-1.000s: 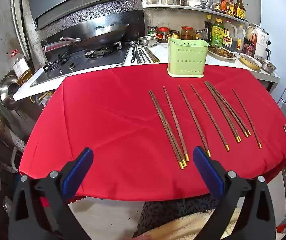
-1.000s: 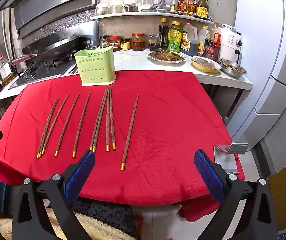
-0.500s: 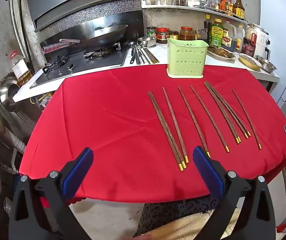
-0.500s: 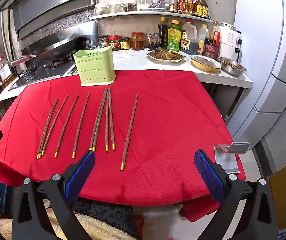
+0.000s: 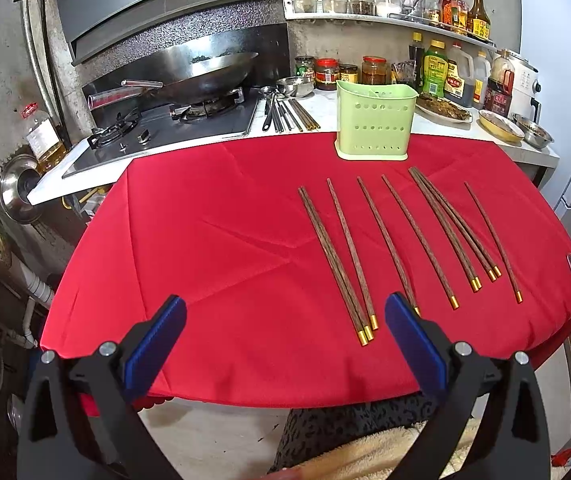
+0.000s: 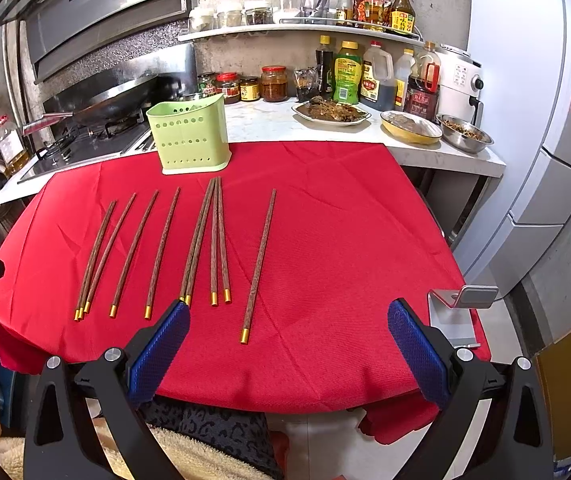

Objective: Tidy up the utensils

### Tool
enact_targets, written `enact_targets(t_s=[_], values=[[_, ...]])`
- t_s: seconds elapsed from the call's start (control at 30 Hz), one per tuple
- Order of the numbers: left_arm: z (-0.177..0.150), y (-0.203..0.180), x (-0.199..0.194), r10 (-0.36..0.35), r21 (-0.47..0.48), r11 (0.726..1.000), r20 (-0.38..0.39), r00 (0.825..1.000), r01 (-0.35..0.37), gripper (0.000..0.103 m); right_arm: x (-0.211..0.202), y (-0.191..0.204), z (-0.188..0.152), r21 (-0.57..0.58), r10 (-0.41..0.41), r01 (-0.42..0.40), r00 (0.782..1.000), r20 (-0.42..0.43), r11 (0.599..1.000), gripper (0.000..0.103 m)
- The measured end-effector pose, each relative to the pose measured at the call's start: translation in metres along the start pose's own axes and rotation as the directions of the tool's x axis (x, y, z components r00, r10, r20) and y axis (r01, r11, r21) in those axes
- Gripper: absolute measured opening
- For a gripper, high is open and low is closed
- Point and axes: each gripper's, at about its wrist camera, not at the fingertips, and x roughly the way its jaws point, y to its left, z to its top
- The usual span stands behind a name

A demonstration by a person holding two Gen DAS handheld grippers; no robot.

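Observation:
Several dark wooden chopsticks with gold tips (image 5: 389,240) lie side by side on the red tablecloth (image 5: 213,232), gold ends toward me; they also show in the right wrist view (image 6: 165,248). A pale green perforated utensil holder (image 5: 375,126) stands upright at the cloth's far edge, also in the right wrist view (image 6: 187,138). My left gripper (image 5: 285,316) is open and empty above the near edge, left of the chopsticks. My right gripper (image 6: 287,316) is open and empty, with the rightmost chopstick (image 6: 259,264) lying between its fingers' line of sight.
A gas stove with a wok (image 5: 205,76) sits at the back left. Metal utensils (image 5: 285,114) lie on the white counter. Jars, bottles and food dishes (image 6: 331,112) line the counter behind. A metal phone stand (image 6: 459,312) sits at the cloth's right edge.
Both grippers have edged slightly forward toward the table. Nothing on the cloth has moved.

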Motion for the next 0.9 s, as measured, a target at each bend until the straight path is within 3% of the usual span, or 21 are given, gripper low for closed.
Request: enact_targets(t_s=[0.9], values=[[-0.0017,0.0018,0.0,0.004,-0.007,1.0,0.005,1.0,-0.004,0.097,-0.0025,-0.0016,-0.0018,0.006,0.004,-0.004,1.0,0.004,1.0,0.097]])
